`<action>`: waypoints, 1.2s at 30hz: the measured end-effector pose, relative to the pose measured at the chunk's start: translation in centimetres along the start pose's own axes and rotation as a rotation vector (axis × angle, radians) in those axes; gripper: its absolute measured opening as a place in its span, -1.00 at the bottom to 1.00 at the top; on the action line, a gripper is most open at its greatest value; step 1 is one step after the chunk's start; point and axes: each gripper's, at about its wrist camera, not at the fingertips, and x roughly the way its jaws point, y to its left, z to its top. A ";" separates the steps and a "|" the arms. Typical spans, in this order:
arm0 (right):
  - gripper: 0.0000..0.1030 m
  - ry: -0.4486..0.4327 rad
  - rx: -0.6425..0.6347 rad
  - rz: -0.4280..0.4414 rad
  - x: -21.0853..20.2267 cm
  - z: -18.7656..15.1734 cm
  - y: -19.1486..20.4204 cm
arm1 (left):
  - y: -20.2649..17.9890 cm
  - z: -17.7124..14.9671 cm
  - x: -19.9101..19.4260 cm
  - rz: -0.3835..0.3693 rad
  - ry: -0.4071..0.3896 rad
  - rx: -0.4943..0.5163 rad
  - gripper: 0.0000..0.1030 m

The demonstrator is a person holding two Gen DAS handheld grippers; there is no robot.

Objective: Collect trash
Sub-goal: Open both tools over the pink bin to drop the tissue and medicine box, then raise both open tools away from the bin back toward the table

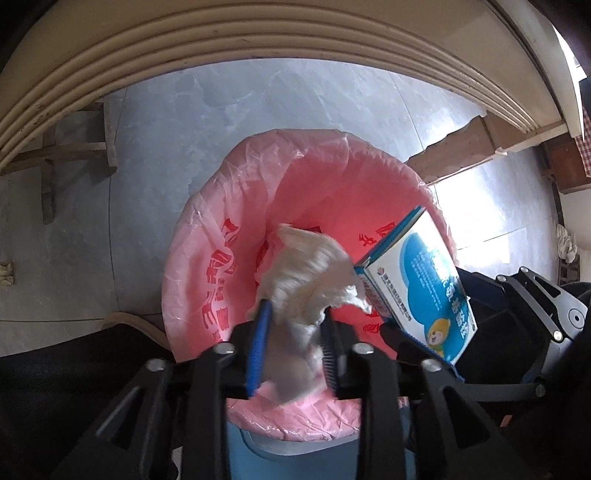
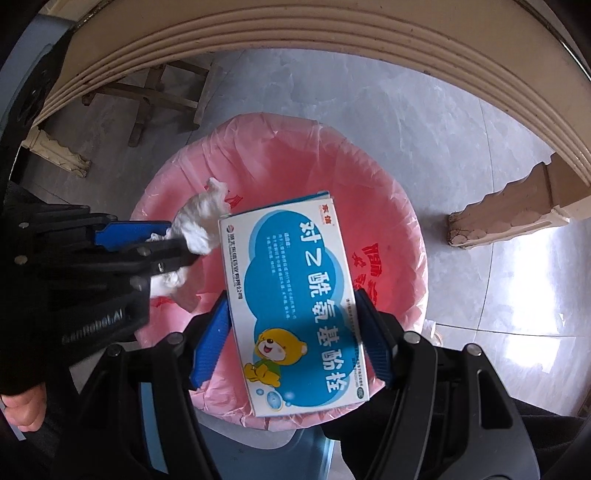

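A blue bin lined with a pink bag (image 1: 192, 258) (image 2: 406, 229) stands on the floor right below both grippers. My left gripper (image 1: 295, 314) (image 2: 181, 240) points down over its mouth with a crumpled white tissue (image 1: 310, 266) (image 2: 199, 221) between its fingers. The tissue's lower part is blurred and the jaws stand a little apart around it, so the hold looks loose. My right gripper (image 2: 295, 332) is shut on a blue and white medicine box (image 2: 291, 295) (image 1: 417, 280) with a cartoon bear, held by its long sides over the bin's opening.
A cream table edge (image 1: 258, 33) (image 2: 295, 29) curves overhead, and its carved leg (image 2: 509, 214) stands to the right of the bin. A wooden stool (image 2: 159, 96) (image 1: 74, 155) sits on the grey tiled floor behind. A person's hand (image 2: 22, 410) shows at the lower left.
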 end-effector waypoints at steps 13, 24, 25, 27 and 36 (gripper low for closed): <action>0.39 -0.002 0.005 -0.002 -0.1 0.1 0.0 | 0.2 0.2 -0.4 0.018 -0.005 -0.012 0.18; 0.40 -0.068 0.021 -0.014 -2.9 -0.4 0.0 | 0.3 -0.6 -4.1 0.074 -0.100 -0.030 0.44; 0.40 -0.081 0.020 -0.017 -3.5 -0.6 0.1 | 0.1 -0.8 -4.7 0.081 -0.117 -0.027 0.46; 0.40 -0.105 0.019 -0.022 -4.6 -0.7 0.3 | -0.2 -1.2 -6.3 0.103 -0.157 -0.019 0.46; 0.59 -0.286 0.025 -0.020 -13.4 -1.5 0.8 | -0.5 -3.2 -15.9 0.162 -0.358 -0.038 0.62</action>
